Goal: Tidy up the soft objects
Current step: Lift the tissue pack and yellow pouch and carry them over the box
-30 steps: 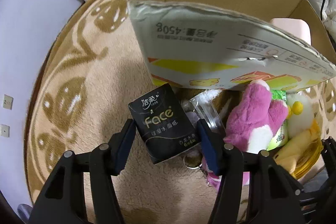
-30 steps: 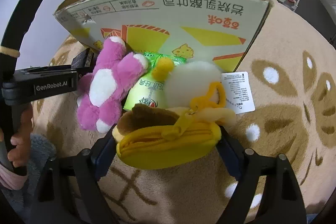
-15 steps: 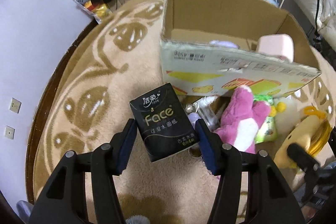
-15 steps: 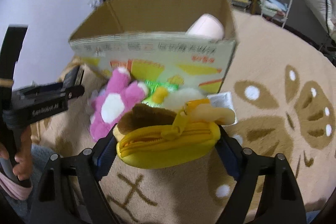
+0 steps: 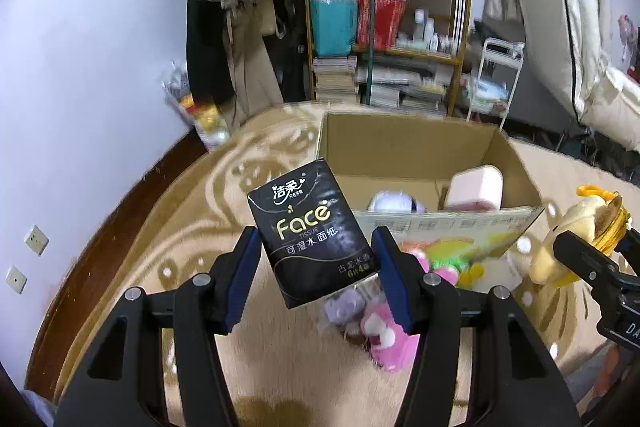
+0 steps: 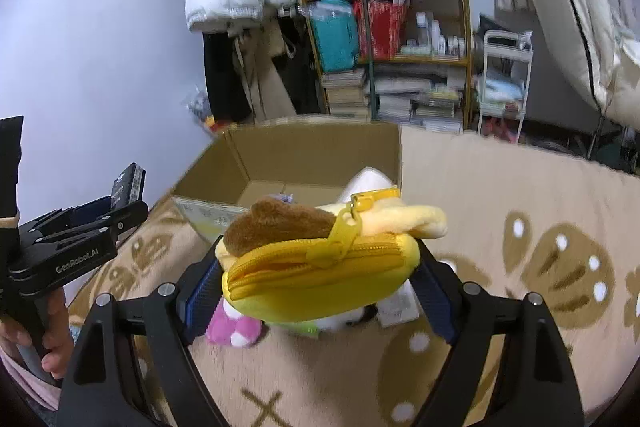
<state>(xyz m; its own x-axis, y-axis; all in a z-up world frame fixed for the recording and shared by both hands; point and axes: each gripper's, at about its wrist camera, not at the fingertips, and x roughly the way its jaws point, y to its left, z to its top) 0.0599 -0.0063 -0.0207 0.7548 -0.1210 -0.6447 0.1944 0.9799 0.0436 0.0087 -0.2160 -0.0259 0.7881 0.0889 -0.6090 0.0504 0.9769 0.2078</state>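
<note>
the left gripper (image 5: 316, 263) is clamped on a black tissue pack (image 5: 312, 235), its blue pads (image 5: 244, 279) pressing both sides; the pack sits tilted, top leaning left, held up in the air above the rug (image 5: 132, 251) and in front of the near left corner of the box (image 5: 404, 151). the right gripper (image 6: 320, 287) grips a yellow pouch (image 6: 320, 279) with a zip along its top and a brown plush patch on its upper left; the pouch fills the gap between the pads and hangs above the rug, in front of the box. in the left view the pouch (image 5: 568, 239) and the right gripper show at the right edge, level with the near wall of the box.

the box stands open on the rug. inside it lie a pink roll (image 5: 476, 187) against the right side and a whitish round toy (image 5: 392, 203) beside it. on the rug just in front of the box lie a pink plush (image 5: 388, 335), a purple one (image 5: 344, 307) and something green and yellow (image 5: 452, 259), blurred. in the right view a hand (image 6: 52, 331) grasps the left gripper's handle at the left edge. behind the box stand a shelf (image 5: 384, 39) full of books and bags, hanging coats and a white cart (image 5: 496, 75).
</note>
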